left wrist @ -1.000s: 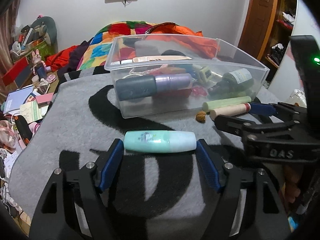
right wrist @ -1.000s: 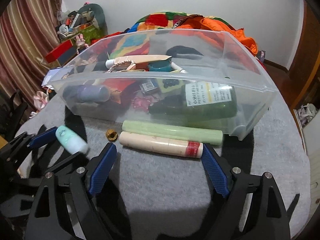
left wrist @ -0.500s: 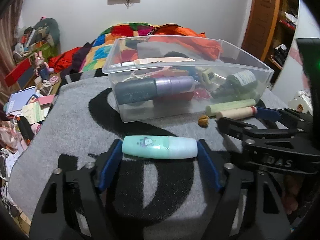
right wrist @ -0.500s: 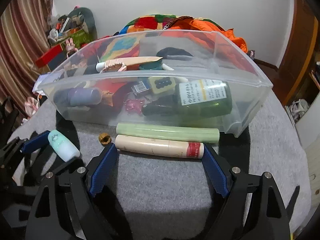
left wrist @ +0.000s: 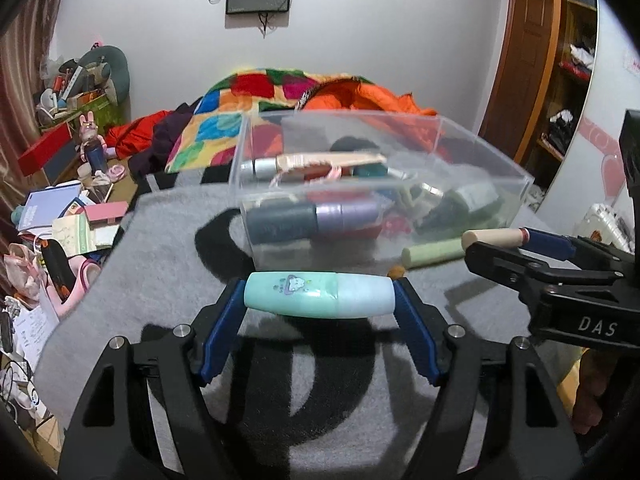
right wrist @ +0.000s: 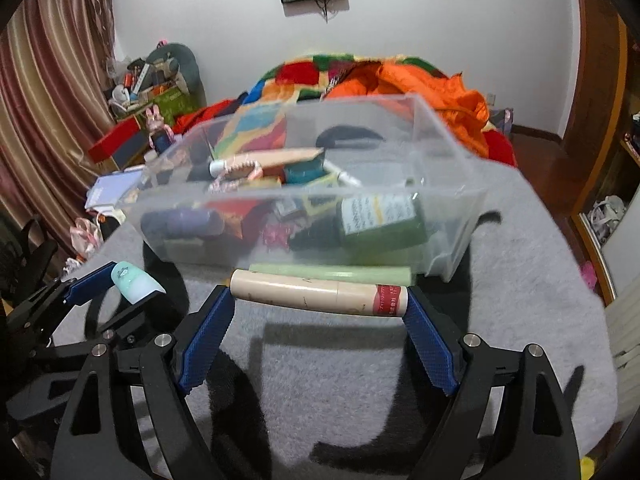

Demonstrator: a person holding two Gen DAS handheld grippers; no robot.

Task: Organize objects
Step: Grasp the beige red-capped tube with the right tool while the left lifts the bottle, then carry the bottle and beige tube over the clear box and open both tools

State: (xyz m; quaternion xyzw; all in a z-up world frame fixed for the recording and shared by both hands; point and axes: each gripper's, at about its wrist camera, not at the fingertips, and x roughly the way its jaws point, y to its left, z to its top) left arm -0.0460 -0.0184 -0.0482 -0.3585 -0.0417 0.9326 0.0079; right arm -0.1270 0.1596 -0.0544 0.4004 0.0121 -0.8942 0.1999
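The grey table (left wrist: 168, 280), covered in a fuzzy cloth with a big black pattern, carries a clear plastic bin (left wrist: 480, 160) near its far side. The bin (right wrist: 452, 152) is already crowded: a dark blue and purple bottle (left wrist: 316, 220) lies along its front wall, a green bottle with a white label (right wrist: 380, 216) lies toward its right end, and smaller bits are piled behind them.

Both tongs point forward and slant down toward the cloth, side by side, each with a tube lying crosswise between its blue pads.

The right tongs (right wrist: 320, 300) are pinching a cream tube with a red band (right wrist: 320, 294) end to end, its shadow on the cloth below showing it is held clear of the table. From the left wrist camera these tongs (left wrist: 532, 240) reach in from the right edge with the cream tube (left wrist: 492, 238) at their tip.

A pale green tube (right wrist: 332, 272) lies on the cloth just behind the cream one, against the foot of the bin.

The left tongs (left wrist: 320, 300) are clamped on a mint-green tube (left wrist: 320, 294) by its two ends, just in front of the bin. In the right wrist view the mint tube (right wrist: 134, 282) shows at the far left.

A small brown nut-like thing (left wrist: 397, 270) sits on the cloth near the mint tube's right end.
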